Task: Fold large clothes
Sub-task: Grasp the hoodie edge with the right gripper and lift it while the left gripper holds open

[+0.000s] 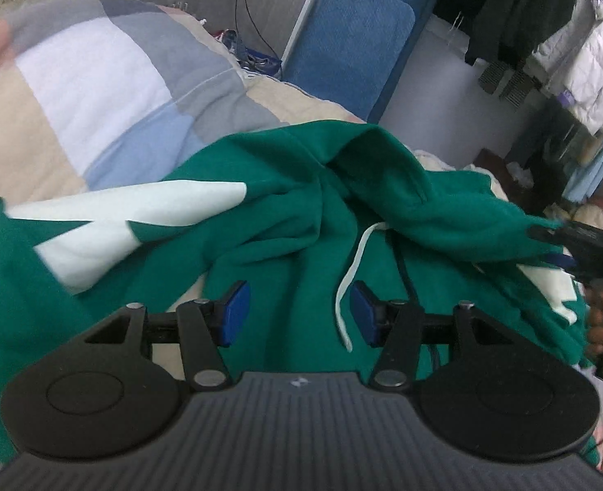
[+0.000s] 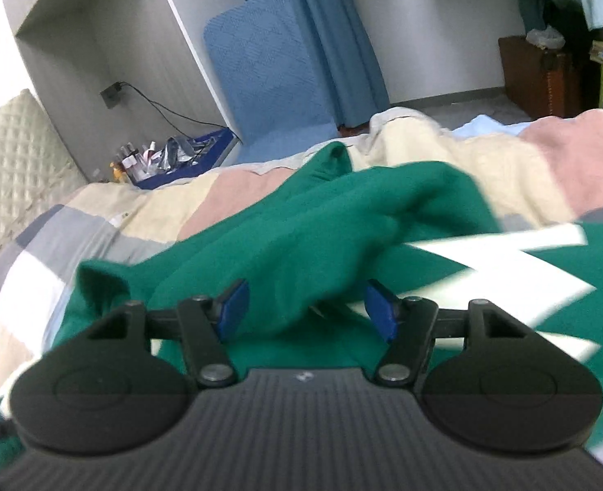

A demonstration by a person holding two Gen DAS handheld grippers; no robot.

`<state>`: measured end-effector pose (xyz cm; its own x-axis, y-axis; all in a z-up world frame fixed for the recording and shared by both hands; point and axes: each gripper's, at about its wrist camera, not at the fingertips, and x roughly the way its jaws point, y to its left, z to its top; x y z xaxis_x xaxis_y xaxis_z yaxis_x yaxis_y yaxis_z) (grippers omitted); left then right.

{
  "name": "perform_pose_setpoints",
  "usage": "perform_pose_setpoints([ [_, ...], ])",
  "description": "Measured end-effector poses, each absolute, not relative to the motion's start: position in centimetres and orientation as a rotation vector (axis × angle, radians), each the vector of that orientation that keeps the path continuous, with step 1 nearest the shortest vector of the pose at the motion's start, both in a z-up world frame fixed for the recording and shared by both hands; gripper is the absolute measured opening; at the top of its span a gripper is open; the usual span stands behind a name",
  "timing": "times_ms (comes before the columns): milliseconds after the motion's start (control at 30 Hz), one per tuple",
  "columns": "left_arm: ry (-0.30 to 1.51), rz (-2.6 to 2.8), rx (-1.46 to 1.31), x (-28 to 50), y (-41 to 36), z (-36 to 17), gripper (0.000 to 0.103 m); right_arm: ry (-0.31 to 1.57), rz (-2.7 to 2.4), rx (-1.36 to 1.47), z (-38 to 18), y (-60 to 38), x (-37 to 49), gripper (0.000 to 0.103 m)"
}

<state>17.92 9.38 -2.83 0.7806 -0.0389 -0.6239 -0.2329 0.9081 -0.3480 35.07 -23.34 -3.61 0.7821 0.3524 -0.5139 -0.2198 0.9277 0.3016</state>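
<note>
A green hoodie [image 1: 301,221] with white lettering and a white drawstring [image 1: 348,282] lies crumpled on the bed. My left gripper [image 1: 299,313] is open just above its chest, with nothing between the pads. In the left wrist view my right gripper [image 1: 563,245] is at the far right against a bunched green edge. In the right wrist view my right gripper [image 2: 307,311] is open with a fold of the hoodie [image 2: 301,245] lying between the blue pads. The hood lies open behind the drawstring.
The bed has a patchwork quilt [image 1: 97,82] in beige, grey, white and blue. A blue mat [image 1: 350,41] leans on the wall beyond the bed. Clothes hang on a rack [image 1: 579,41] at right. A box of small items [image 2: 178,155] sits by the headboard.
</note>
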Motion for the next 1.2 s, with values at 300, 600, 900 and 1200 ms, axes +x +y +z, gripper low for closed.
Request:
perform_pose_setpoints([
  [300, 0.654, 0.137, -0.432, 21.1, 11.9, -5.5, 0.06, 0.493, 0.224, -0.013, 1.9, -15.9, 43.1, 0.008],
  [600, 0.605, 0.102, -0.47, 22.9, 13.3, -6.9, 0.059, 0.235, 0.285, -0.157, 12.1, -3.1, 51.1, 0.007],
  [900, 0.592, 0.093, -0.496, 24.3, 14.2, -8.7, 0.059, 0.17, 0.434, -0.29, 9.0, 10.1, 55.5, 0.009],
  [1200, 0.593, 0.087, -0.493, 24.2, 14.1, -8.9, 0.059, 0.296, 0.464, -0.324, 3.0, 11.2, 55.9, 0.062],
])
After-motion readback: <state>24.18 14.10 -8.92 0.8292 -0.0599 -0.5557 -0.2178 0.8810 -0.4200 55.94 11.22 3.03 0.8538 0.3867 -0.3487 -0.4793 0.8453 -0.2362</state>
